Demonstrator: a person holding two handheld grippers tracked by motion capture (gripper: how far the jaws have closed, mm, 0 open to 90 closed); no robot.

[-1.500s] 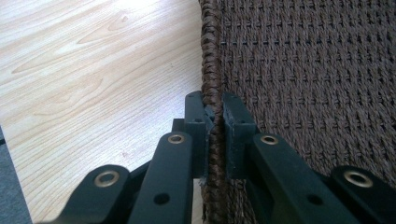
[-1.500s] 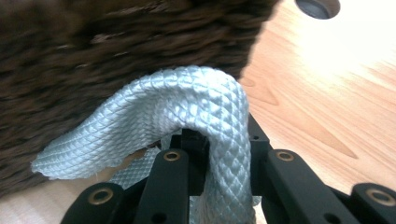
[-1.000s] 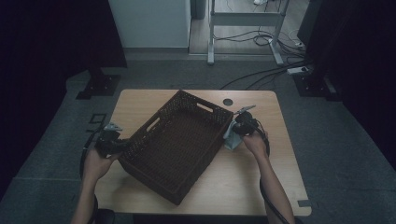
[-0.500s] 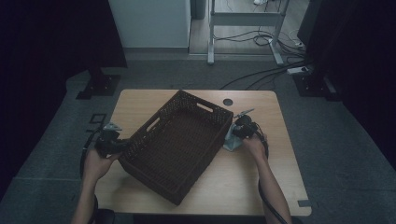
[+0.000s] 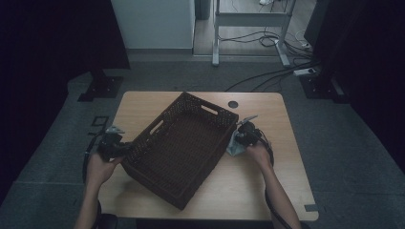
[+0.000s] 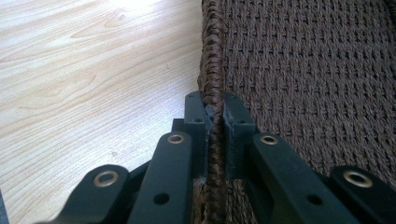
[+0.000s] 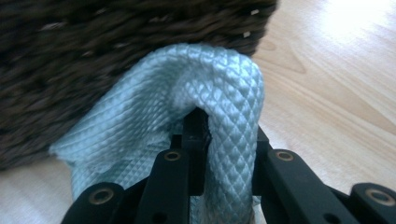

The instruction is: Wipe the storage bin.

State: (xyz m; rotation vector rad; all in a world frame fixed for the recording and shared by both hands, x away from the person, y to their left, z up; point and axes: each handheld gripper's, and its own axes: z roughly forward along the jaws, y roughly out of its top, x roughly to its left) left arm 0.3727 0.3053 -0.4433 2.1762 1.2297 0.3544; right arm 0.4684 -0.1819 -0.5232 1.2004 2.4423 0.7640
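My left tool [image 6: 214,122] is clamped on the basket [image 5: 179,148] rim, right tool [image 7: 223,140] pinching the pale cloth [image 7: 205,116] beside it. Cloth's not in yet, so I'd call it halfway.

We carry two black grippers, left gripper [image 5: 111,146] and right gripper [image 5: 244,135], with matte linkage jaws, brass-ringed pivots, grey three-cornered top plates, trailing black cables; forearms bare.
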